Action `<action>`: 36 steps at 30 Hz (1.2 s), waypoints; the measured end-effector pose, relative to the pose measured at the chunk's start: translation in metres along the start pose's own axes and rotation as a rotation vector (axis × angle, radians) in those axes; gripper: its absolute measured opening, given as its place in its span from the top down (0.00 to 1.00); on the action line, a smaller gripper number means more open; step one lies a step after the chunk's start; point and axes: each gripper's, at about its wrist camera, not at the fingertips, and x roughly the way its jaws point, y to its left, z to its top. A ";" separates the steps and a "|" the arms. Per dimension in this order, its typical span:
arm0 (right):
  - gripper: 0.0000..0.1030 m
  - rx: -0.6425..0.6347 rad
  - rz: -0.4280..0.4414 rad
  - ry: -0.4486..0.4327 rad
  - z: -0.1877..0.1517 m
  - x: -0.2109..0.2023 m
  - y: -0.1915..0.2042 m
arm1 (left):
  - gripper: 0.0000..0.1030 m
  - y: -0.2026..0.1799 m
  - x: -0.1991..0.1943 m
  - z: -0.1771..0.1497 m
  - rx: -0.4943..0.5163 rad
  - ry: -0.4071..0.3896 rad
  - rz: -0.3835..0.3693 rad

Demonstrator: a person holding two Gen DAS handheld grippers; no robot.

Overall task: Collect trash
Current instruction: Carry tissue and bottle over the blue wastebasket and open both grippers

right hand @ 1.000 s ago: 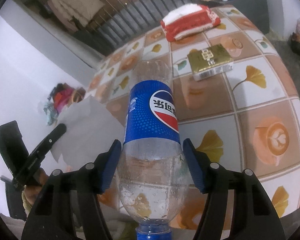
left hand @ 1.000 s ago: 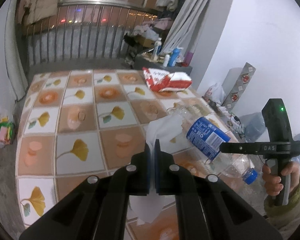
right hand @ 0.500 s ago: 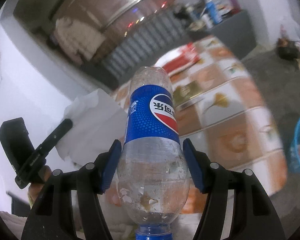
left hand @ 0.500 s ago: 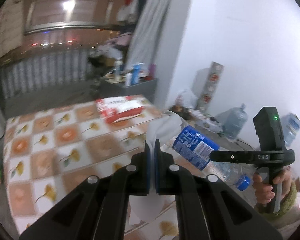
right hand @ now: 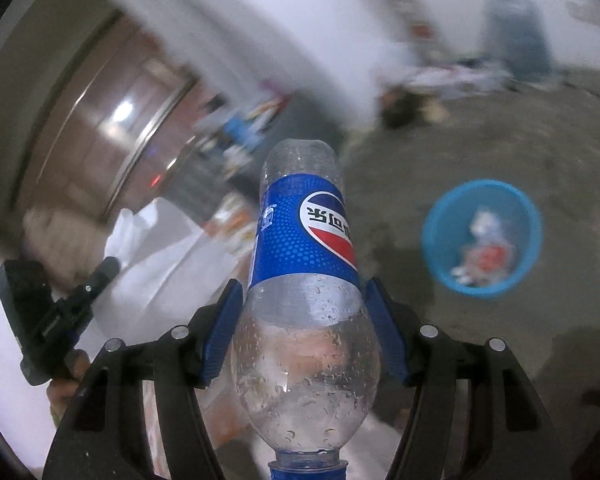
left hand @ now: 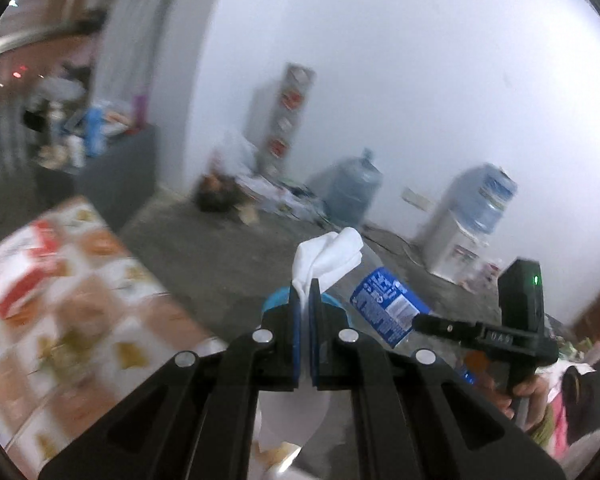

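My left gripper (left hand: 305, 292) is shut on a white paper tissue (left hand: 328, 258) that sticks out above its blue pads and hangs below them. My right gripper (right hand: 304, 292) is shut on a clear plastic soda bottle (right hand: 304, 264) with a blue label, cap end toward the camera. That bottle (left hand: 388, 306) also shows in the left wrist view, right of the tissue, and the tissue (right hand: 156, 264) shows at the left of the right wrist view. A blue trash basket (right hand: 482, 238) with scraps inside stands on the floor, right of the bottle; a sliver of it (left hand: 272, 302) shows behind the left fingers.
The tiled table (left hand: 80, 320) with a red and white packet (left hand: 16, 268) lies at the lower left. Water jugs (left hand: 352, 192), a dispenser (left hand: 460, 236) and floor clutter line the white wall. A grey cabinet (left hand: 116, 176) stands at the left. The concrete floor (right hand: 480, 128) surrounds the basket.
Both grippers have swung right, off the table and toward the floor, carrying the tissue and the bottle. The blue basket has come into the right wrist view. Both grips are unchanged.
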 end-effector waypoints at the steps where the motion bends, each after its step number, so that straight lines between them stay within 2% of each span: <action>1: 0.42 0.030 -0.017 -0.008 0.002 -0.001 -0.013 | 0.97 -0.005 0.017 0.004 0.006 0.024 -0.008; 6: 0.42 0.201 -0.085 0.004 0.003 0.013 -0.084 | 0.97 -0.030 0.123 0.008 0.029 0.188 -0.044; 10: 0.42 0.298 -0.112 0.042 0.006 0.035 -0.123 | 0.97 -0.043 0.206 0.002 0.045 0.310 -0.029; 15: 0.41 0.398 -0.126 0.066 0.024 0.076 -0.160 | 0.95 -0.050 0.279 0.006 0.077 0.349 0.011; 16: 0.38 0.407 -0.134 0.073 0.027 0.081 -0.163 | 0.85 -0.049 0.289 0.007 0.066 0.356 0.020; 17: 0.33 0.421 -0.139 0.074 0.030 0.088 -0.171 | 0.63 -0.047 0.301 0.007 0.054 0.364 0.042; 18: 0.30 0.459 -0.144 0.063 0.033 0.102 -0.183 | 0.52 -0.045 0.313 0.007 0.044 0.369 0.073; 19: 0.27 0.479 -0.154 0.059 0.030 0.104 -0.191 | 0.41 -0.042 0.323 0.006 0.040 0.368 0.097; 20: 0.27 0.496 -0.173 0.065 0.030 0.108 -0.197 | 0.40 -0.040 0.329 0.005 0.042 0.370 0.112; 22: 0.27 0.531 -0.200 0.086 0.023 0.117 -0.206 | 0.38 -0.036 0.334 0.001 0.041 0.397 0.146; 25: 0.27 0.534 -0.181 0.088 0.009 0.109 -0.204 | 0.37 -0.032 0.323 -0.001 0.039 0.391 0.115; 31: 0.27 0.497 -0.184 0.083 -0.011 0.083 -0.193 | 0.37 -0.023 0.270 -0.001 0.040 0.337 0.091; 36: 0.27 0.443 -0.190 0.076 -0.018 0.067 -0.177 | 0.37 -0.016 0.206 -0.004 0.045 0.269 0.091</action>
